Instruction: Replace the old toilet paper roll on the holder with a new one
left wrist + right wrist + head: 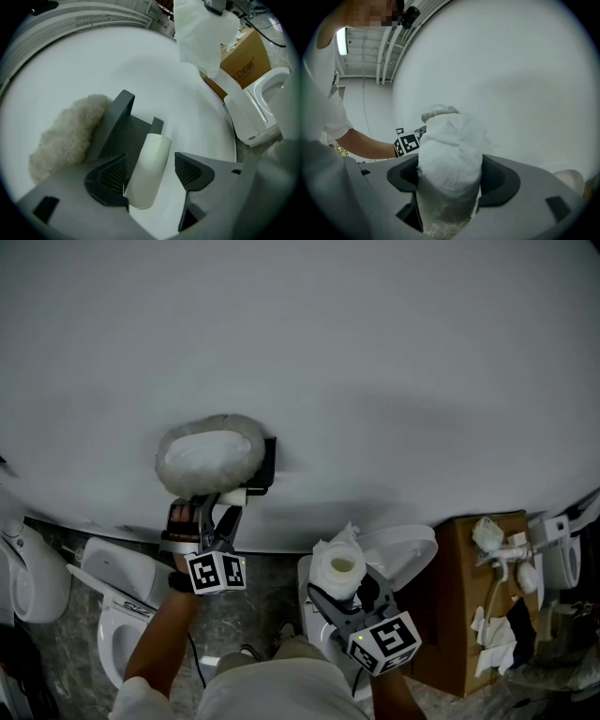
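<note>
A bare cardboard tube [149,164] sits on the dark wall holder [126,126], under a fluffy grey cover [208,457]. My left gripper [150,173] is open around the tube: the left pad is close against it, while the right pad stands a little off. From the head view, this gripper [217,507] reaches up to the holder [267,465]. Lower right, my right gripper [342,592] is shut on a full new toilet paper roll [337,563]. That roll [450,154] stands upright between the right gripper's [452,180] pads and fills the gap.
A white wall fills the upper half. On the floor below are a toilet [117,606] at the left, another white fixture [33,573] at the far left and a toilet [403,554] under the right gripper. A cardboard box [473,606] with paper scraps stands at the right.
</note>
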The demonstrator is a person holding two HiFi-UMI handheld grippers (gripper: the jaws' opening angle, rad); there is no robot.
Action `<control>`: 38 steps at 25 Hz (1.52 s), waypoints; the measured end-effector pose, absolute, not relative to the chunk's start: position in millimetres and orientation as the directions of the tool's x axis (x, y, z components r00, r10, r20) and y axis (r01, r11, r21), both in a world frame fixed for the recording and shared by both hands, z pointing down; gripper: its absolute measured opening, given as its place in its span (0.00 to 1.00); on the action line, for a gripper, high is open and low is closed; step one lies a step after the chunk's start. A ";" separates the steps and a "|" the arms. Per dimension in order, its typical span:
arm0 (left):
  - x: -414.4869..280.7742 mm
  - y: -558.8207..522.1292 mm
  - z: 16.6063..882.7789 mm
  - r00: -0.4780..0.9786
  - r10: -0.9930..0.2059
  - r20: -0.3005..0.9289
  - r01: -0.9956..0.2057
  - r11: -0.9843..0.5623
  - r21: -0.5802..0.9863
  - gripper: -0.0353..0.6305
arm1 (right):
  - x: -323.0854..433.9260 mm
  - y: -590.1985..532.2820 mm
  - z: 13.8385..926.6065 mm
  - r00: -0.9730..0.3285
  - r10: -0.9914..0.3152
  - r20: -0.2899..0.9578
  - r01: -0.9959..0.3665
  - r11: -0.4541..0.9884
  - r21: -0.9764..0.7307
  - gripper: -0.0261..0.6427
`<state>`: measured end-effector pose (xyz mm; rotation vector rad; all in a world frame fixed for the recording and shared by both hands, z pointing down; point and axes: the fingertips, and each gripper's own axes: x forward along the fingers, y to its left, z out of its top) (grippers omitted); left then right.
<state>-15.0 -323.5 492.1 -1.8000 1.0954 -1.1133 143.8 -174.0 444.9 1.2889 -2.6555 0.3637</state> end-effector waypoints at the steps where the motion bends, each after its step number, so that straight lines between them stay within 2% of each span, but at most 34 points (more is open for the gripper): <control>1: -14.1 -324.1 493.3 0.258 -0.919 0.298 -0.266 -0.364 -0.893 0.53 | 144.6 -174.1 446.0 -0.611 -0.750 0.253 -0.790 0.594 -0.148 0.54; 6: -15.2 -328.7 493.4 0.248 -0.918 0.311 -0.232 -0.368 -0.900 0.40 | 145.7 -174.4 447.1 -0.603 -0.759 0.246 -0.797 0.583 -0.156 0.54; 17: 3.2 -323.8 487.8 0.314 -0.902 0.297 -0.246 -0.380 -0.892 0.38 | 145.2 -171.1 443.8 -0.596 -0.764 0.248 -0.803 0.578 -0.147 0.54; 27: 38.2 -317.4 486.7 0.382 -0.872 0.306 -0.166 -0.390 -0.906 0.37 | 151.6 -168.6 445.2 -0.584 -0.771 0.254 -0.811 0.567 -0.142 0.54; 38: 78.6 -313.1 481.1 0.469 -0.832 0.298 -0.140 -0.403 -0.904 0.36 | 168.0 -169.2 438.8 -0.549 -0.797 0.252 -0.835 0.541 -0.106 0.54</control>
